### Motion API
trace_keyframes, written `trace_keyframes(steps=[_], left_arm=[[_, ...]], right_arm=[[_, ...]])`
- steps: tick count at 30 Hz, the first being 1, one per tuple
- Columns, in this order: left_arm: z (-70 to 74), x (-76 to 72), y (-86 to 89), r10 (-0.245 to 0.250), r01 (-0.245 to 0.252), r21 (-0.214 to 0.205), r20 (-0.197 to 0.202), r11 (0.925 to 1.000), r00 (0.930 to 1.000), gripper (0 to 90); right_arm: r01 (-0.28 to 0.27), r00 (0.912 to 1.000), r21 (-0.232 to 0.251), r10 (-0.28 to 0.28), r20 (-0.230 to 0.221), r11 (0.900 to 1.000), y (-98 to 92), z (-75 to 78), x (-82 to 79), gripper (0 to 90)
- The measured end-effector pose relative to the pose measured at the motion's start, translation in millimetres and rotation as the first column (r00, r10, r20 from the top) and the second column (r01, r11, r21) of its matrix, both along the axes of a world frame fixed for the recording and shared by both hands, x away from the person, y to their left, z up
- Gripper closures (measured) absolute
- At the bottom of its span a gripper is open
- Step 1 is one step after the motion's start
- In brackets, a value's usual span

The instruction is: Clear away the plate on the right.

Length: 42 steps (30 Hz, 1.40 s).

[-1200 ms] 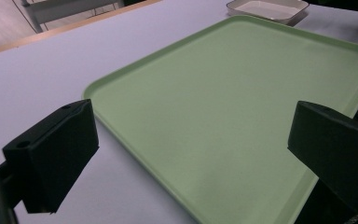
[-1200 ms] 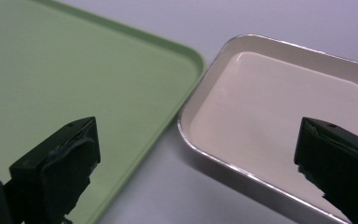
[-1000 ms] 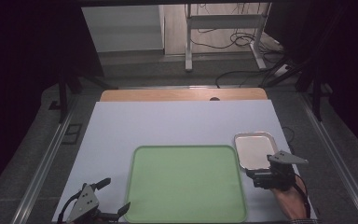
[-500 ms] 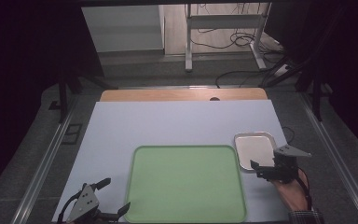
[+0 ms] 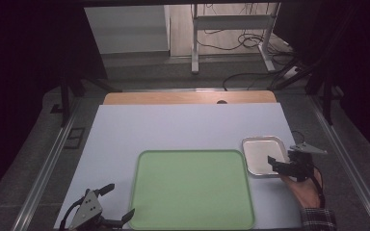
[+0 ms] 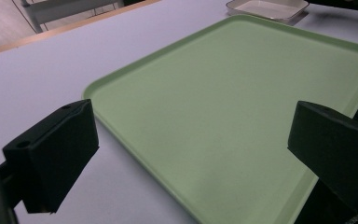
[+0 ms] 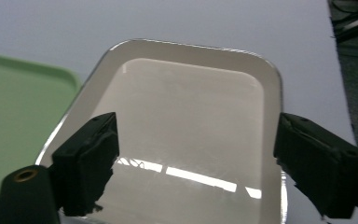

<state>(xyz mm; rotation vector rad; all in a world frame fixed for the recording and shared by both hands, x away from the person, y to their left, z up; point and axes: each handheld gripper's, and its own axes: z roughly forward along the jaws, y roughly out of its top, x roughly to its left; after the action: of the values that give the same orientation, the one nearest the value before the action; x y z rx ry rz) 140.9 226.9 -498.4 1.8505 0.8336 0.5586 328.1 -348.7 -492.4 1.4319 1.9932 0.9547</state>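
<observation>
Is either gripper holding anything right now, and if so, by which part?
Nothing is held. The right gripper has been closing, its jaws straddling the steel tray without touching. The left gripper is open beside the green tray.

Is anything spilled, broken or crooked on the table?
Nothing stands out. The green tray lies flat and square on the white table cover, bare and unmarked. The small metal tray sits level beside its right edge, holding nothing, with no dents or spills.

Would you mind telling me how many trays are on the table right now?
2. A large green tray lies at the table's near middle. A smaller metal tray sits just beyond its far right corner, under the jaws of the right gripper.
</observation>
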Motion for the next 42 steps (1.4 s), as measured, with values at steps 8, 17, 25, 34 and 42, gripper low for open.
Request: trace_keyframes(steps=[8,17,25,34,42], left_arm=[[0.2,0.0,0.3,-0.001,0.001,0.005,0.0,1.0,1.0,1.6],[0.1,0.2,0.3,-0.001,0.001,0.005,0.0,1.0,1.0,1.6],[0.1,0.2,0.3,-0.001,0.001,0.005,0.0,1.0,1.0,1.6],[0.1,0.3,0.5,-0.001,0.001,0.005,-0.001,1.0,1.0,1.6],[0.1,0.3,0.6,-0.001,0.001,0.005,0.0,1.0,1.0,1.6]], right_arm=[[0.046,0.9985,-0.031,-0.047,-0.029,0.9985,-9.6,1.3,16.6,27.1],[0.101,0.9897,-0.014,-0.102,-0.1,0.9948,-20.9,-1.7,36.7,40.9],[0.133,0.9757,-0.024,-0.135,-0.172,0.9908,-26.6,-6.4,54.4,52.4],[0.141,0.958,0.043,-0.126,-0.258,0.9891,-31.0,-10.4,67.6,72.6],[0.18,0.9417,0.144,-0.129,-0.311,0.9731,-42.0,-8.9,68.8,87.7]])
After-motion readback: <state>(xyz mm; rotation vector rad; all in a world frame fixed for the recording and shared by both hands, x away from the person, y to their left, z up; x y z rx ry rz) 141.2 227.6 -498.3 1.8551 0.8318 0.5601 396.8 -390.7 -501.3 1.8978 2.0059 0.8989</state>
